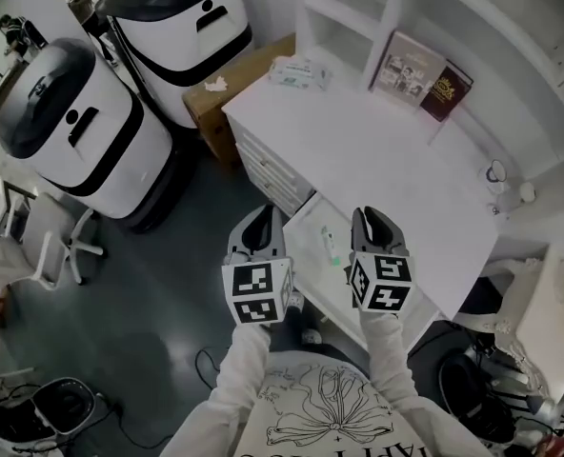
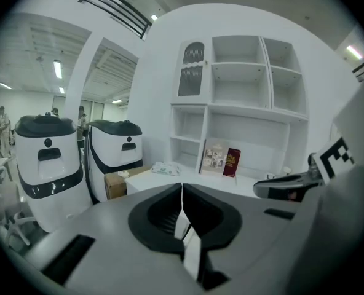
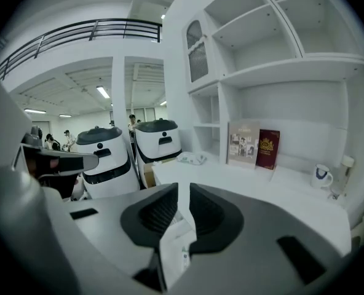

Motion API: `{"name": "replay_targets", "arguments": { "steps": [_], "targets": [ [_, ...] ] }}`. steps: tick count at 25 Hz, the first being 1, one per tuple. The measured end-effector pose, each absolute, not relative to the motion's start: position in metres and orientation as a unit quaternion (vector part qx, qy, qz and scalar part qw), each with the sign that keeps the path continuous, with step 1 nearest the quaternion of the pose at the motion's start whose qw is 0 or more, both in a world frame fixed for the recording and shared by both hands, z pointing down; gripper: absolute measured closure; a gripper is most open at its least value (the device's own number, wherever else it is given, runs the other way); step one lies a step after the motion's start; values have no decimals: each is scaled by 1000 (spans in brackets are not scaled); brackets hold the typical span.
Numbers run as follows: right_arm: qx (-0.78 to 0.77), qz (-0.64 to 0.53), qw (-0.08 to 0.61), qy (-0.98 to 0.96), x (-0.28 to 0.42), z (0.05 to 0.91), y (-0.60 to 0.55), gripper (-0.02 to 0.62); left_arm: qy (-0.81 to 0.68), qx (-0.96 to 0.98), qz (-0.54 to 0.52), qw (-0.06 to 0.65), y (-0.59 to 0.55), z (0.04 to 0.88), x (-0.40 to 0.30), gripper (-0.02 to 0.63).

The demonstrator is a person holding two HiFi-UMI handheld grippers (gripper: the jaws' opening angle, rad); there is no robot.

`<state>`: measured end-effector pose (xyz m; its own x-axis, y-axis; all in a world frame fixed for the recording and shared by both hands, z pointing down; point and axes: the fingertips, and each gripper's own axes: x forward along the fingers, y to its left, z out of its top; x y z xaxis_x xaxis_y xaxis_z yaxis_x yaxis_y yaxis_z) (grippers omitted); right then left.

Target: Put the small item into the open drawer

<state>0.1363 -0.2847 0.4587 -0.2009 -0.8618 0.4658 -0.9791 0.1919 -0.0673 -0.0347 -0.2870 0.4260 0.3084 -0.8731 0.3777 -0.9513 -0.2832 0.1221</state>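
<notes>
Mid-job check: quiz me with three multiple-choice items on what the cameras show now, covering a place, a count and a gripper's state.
1. Where does the small item lie?
A. on the desktop
B. in the open drawer
C. on the floor

2. How many books lean at the back of the desk?
A. one
B. two
C. four

3. How do the jaws of the left gripper stand?
A. wide apart
B. closed on the item
C. together, nothing between

Answers:
1. B, the head view shows it on the drawer's floor.
2. B, a pale one stands beside a dark red one.
3. C, the left gripper view shows the tips meeting.
</notes>
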Motion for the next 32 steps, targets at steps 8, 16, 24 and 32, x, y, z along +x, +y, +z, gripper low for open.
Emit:
{"name": "replay_targets", "arguments": {
  "steps": [8,16,24,32],
  "targets": [
    [615,135,124,-767,142,404,-278,549,-583,797,90,128,-279,379,-27,600],
    [622,108,91,-771,142,371,-273,554,-585,802,70,103,-269,349,-23,600],
    [621,96,72,-775,145,355,-271,563,-592,798,67,89,-263,338,-21,600],
    [612,95,70,-782,139,353,-268,563,-597,795,67,85,-259,335,-23,600]
  ]
}}
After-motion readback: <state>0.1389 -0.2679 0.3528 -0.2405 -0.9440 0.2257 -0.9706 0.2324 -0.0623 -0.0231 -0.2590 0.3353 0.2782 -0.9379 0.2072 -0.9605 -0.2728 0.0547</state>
